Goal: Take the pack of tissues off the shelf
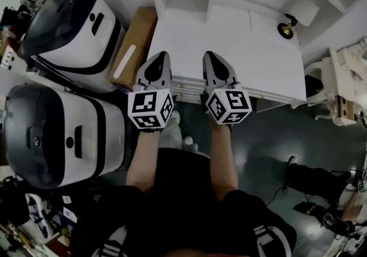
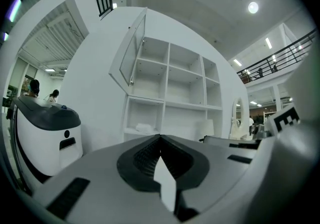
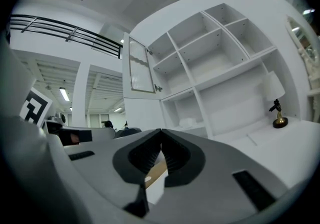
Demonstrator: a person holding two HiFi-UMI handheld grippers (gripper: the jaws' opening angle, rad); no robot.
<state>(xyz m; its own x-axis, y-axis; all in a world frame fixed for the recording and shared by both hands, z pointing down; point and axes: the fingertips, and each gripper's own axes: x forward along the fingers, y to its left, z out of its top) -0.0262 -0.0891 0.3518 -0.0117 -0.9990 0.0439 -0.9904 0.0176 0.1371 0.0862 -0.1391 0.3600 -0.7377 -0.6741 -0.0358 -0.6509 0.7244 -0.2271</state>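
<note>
Left gripper (image 2: pixel 160 137): jaws pressed together, tips meeting, nothing between them; right gripper (image 3: pixel 161 130): same, jaws together and empty. Both point level at the shelf (image 2: pixel 170 88), side by side, near each other but apart; tips sit just over the near edge of the white tabletop (image 1: pixel 241 55), on its left half; marker cubes hang off that edge.

The shelf stands along the far edge of the tabletop; white, open compartments, all bare but one. Pack of tissues (image 2: pixel 144 128): pale, low, lying on the floor of the bottom-left compartment, at the far-left corner of the tabletop; well apart from both sets of jaws; untouched. Glass door (image 2: pixel 129 55) on the compartment above it stands swung open to the left.

Small brass-and-black figurine (image 3: pixel 276 115) stands on the tabletop toward the far-right corner; white shade-like piece (image 3: pixel 272 87) just above it, can't tell what it is.

Cardboard box (image 1: pixel 135 46) sits against the tabletop's left edge; white-and-grey machine (image 1: pixel 69 26) left of the box; second machine (image 1: pixel 51 135) nearer the person, on the dark floor.
</note>
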